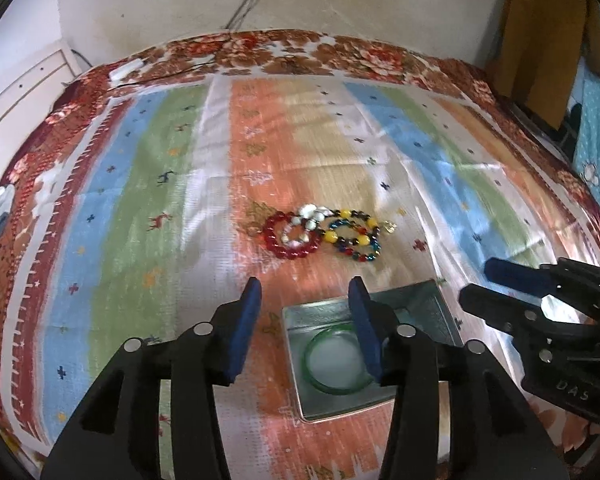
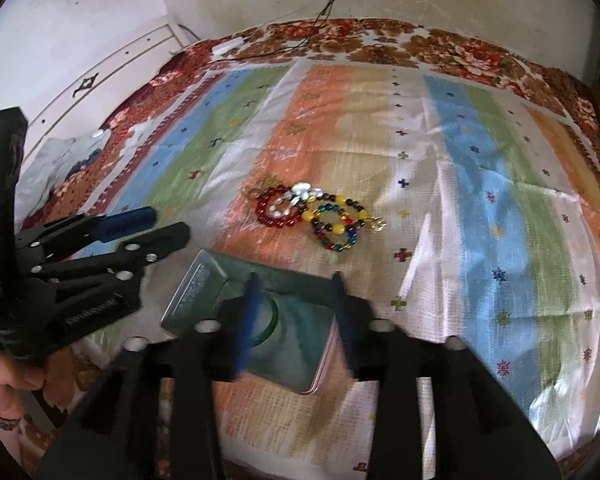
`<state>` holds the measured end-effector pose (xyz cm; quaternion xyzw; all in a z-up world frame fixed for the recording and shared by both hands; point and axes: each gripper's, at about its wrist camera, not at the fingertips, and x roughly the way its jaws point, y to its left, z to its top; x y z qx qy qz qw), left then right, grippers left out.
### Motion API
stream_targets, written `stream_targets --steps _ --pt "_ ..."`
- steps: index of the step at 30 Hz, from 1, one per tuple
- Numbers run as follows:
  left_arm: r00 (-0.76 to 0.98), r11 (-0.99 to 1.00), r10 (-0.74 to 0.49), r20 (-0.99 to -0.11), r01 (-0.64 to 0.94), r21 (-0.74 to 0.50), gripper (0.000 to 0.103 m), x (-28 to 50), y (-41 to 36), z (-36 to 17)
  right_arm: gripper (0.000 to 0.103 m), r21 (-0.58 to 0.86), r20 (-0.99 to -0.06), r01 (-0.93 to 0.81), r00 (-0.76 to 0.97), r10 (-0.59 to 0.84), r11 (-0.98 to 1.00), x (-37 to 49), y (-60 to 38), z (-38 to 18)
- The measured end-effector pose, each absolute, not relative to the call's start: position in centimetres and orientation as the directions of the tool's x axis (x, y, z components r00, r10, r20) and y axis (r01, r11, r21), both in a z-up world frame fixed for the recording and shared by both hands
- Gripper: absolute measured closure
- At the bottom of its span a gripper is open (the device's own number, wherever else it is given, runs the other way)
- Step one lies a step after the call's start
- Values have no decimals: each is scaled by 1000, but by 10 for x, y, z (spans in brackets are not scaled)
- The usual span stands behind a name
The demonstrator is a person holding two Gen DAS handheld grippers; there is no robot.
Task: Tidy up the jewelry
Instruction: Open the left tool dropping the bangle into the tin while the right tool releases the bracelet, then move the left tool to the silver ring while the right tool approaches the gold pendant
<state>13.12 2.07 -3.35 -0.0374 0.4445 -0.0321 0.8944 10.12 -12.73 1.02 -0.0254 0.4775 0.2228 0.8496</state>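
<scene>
An open metal tin lies on the striped cloth with a green bangle inside it. Beyond it lie a red bead bracelet, a white shell bracelet and a multicoloured bead bracelet, touching one another. My left gripper is open over the tin's left edge, nothing between its blue pads. My right gripper is open above the tin and bangle, holding nothing; its fingers are blurred. The bracelets lie ahead of it. Each gripper shows in the other's view.
The striped cloth covers a floral bedspread against a stained wall. A white plug and cable lie at the far left edge. A yellow garment hangs at the right. A person's hand holds the left gripper.
</scene>
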Motion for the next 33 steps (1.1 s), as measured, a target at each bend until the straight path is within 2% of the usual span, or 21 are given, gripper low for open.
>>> stream_targets --steps 4,10,19,33 --pt "593 994 -82 -801 -6 -106 48 135 31 -35 62 169 -825 -379 450 341 910 106 -134 8" --pt "588 991 -96 -803 -21 -135 43 139 38 -36 58 177 -829 -363 447 337 915 113 -138 4" --pt "566 989 -107 -817 -23 -146 42 152 42 -42 51 181 -831 -337 449 327 924 125 -141 1" --pt "536 994 -83 -840 -12 -106 40 181 44 -50 49 197 -840 -306 437 321 932 155 -144 -10"
